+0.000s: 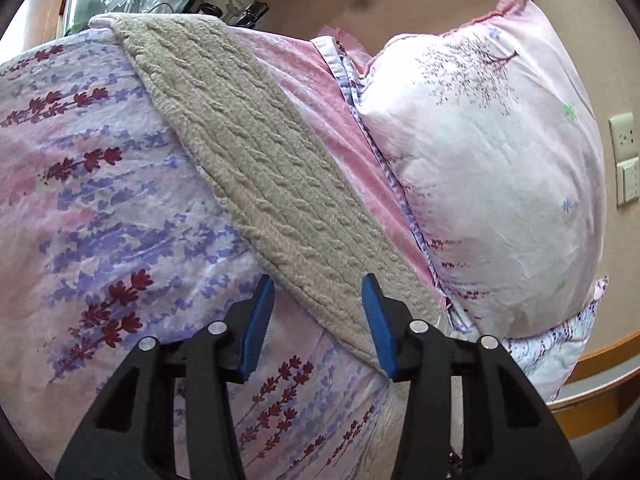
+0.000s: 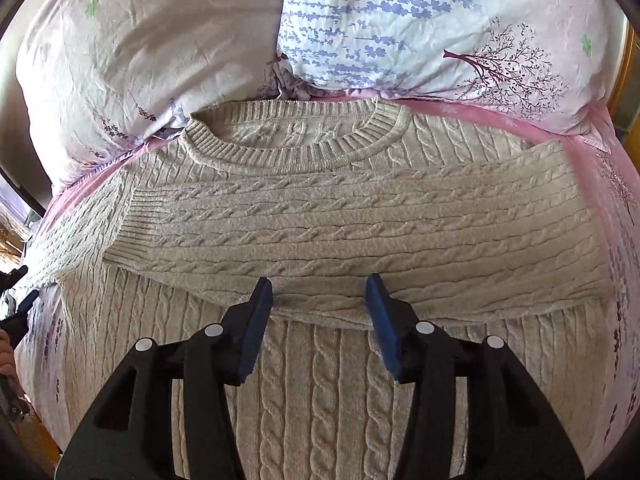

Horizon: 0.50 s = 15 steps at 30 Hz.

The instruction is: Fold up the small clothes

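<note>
A beige cable-knit sweater (image 2: 320,216) is being spread over the floral bed cover (image 1: 100,184), its collar nearest the pillows (image 2: 360,32). Both the left tongs (image 1: 318,286) and the right tongs (image 2: 319,286) are being held spread above the sweater, nothing pinched.

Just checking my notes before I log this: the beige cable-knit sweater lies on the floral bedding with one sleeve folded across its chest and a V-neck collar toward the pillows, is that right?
Nearly. The collar is a round ribbed crew neck, not a V-neck, as the right wrist view shows. The rest holds: the beige cable-knit sweater lies on the floral bedding, one sleeve folded across its chest, collar toward the pillows.
</note>
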Each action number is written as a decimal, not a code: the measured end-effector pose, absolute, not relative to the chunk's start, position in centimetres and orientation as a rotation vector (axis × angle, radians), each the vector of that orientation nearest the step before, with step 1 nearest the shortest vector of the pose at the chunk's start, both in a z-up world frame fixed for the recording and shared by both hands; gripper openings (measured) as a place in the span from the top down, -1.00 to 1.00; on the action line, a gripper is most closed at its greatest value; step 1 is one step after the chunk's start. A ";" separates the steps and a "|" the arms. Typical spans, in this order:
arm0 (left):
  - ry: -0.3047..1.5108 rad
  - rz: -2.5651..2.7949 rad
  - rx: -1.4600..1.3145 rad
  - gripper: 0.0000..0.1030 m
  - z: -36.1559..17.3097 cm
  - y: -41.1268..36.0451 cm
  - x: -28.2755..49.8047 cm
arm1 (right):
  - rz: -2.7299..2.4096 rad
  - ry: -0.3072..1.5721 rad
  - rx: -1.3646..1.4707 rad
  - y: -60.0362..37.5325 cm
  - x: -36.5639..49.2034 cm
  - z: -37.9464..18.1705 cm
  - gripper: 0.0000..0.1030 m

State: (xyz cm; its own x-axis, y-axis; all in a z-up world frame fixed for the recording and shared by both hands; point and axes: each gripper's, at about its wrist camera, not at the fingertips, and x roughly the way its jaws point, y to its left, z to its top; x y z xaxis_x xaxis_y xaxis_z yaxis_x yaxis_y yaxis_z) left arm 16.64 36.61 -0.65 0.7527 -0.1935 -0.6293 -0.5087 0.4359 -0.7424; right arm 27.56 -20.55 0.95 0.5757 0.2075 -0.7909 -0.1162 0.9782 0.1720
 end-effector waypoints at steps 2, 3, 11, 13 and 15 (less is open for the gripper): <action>0.695 0.226 -1.185 0.18 -1.0 37.3 16.7 | 0.195 0.938 0.116 -20.7 27.5 0.9 0.01; 0.681 0.230 -1.209 0.22 -1.2 37.7 16.7 | 0.198 0.938 0.125 -20.8 27.5 1.0 0.01; 0.613 0.244 -1.262 0.85 -1.6 37.8 17.4 | 0.233 0.937 0.194 -22.5 27.0 1.7 0.01; 0.564 0.194 -1.226 0.86 0.1 36.8 17.8 | 0.235 0.932 0.215 -23.2 26.8 1.9 0.00; 0.516 0.108 -1.214 0.87 2.1 35.2 18.5 | 0.234 0.921 0.236 -24.1 26.5 2.2 0.00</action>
